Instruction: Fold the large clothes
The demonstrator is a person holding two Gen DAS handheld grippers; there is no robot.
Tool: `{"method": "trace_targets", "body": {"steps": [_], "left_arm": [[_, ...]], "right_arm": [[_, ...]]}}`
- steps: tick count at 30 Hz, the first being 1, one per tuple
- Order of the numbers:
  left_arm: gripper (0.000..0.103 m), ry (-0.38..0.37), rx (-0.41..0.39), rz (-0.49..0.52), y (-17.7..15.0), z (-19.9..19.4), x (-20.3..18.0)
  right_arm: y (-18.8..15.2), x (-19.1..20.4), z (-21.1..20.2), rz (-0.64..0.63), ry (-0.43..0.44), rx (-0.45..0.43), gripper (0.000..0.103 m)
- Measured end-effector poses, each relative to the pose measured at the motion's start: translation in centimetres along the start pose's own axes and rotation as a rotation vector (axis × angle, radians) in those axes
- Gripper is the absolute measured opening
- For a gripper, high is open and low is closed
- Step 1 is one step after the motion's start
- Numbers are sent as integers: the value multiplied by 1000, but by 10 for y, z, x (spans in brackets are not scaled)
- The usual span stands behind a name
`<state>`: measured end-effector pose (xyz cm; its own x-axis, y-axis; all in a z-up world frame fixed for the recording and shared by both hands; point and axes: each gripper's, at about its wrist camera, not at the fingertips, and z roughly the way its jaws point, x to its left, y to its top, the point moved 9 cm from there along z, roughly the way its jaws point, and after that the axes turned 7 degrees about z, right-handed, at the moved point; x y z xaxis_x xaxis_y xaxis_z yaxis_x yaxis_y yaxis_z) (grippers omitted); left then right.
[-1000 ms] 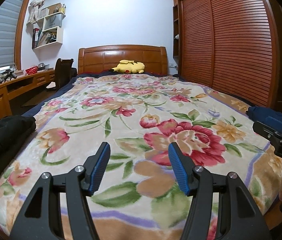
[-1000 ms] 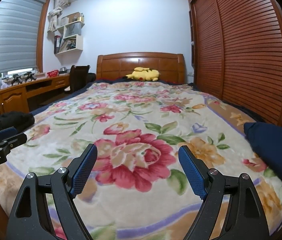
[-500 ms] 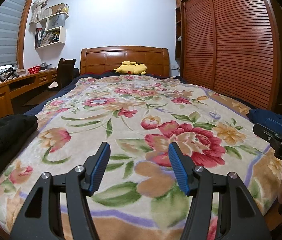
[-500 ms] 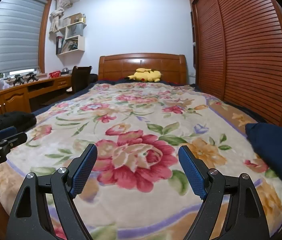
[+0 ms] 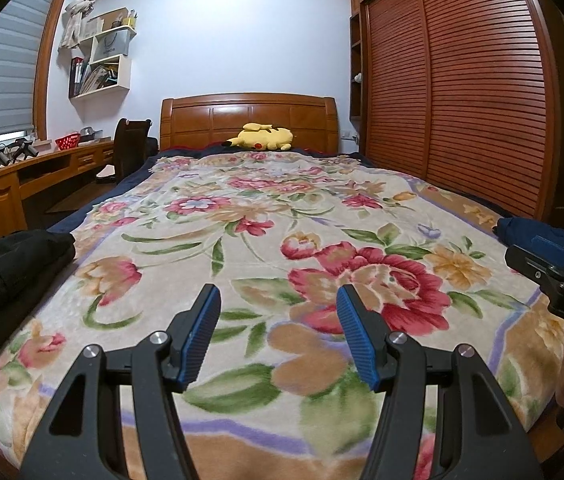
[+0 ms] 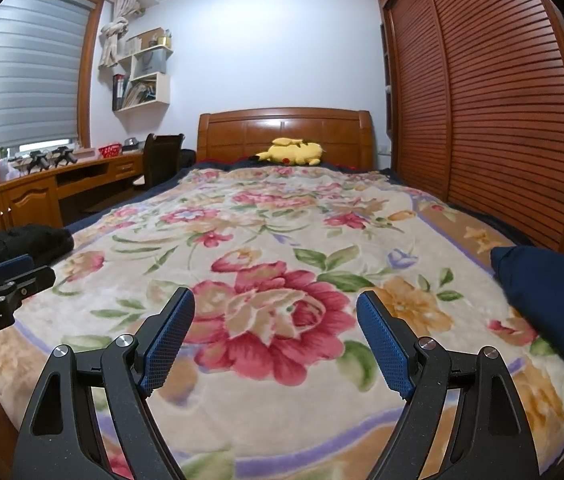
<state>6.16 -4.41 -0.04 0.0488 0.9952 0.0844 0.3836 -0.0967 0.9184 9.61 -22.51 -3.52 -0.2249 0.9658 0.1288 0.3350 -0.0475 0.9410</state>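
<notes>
A black garment [image 5: 6, 268] lies bunched at the bed's left edge, also visible in the right wrist view as the black garment [image 6: 34, 240]. A navy garment [image 5: 530, 232] sits folded at the right edge, and it appears larger as the navy garment [image 6: 554, 300]. My left gripper [image 5: 278, 292] hovers open over the floral blanket [image 5: 282, 208], nothing between its blue pads. My right gripper [image 6: 276, 296] is open wider above a big red rose, also empty. Each gripper shows at the other view's edge: right gripper [image 5: 522, 250], left gripper [image 6: 40, 268].
A yellow plush toy [image 5: 262, 140] rests against the wooden headboard [image 5: 250, 116]. A long wooden desk [image 6: 34, 196] and a dark chair [image 6: 162, 156] run along the left. Slatted wardrobe doors [image 5: 462, 100] line the right side of the bed.
</notes>
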Motion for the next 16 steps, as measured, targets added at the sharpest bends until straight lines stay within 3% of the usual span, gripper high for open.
{"method": "trace_targets", "body": {"steps": [16], "left_arm": [[60,6,1,5,0,0,-2]], "right_arm": [[1,0,0,0,2,2,85]]}}
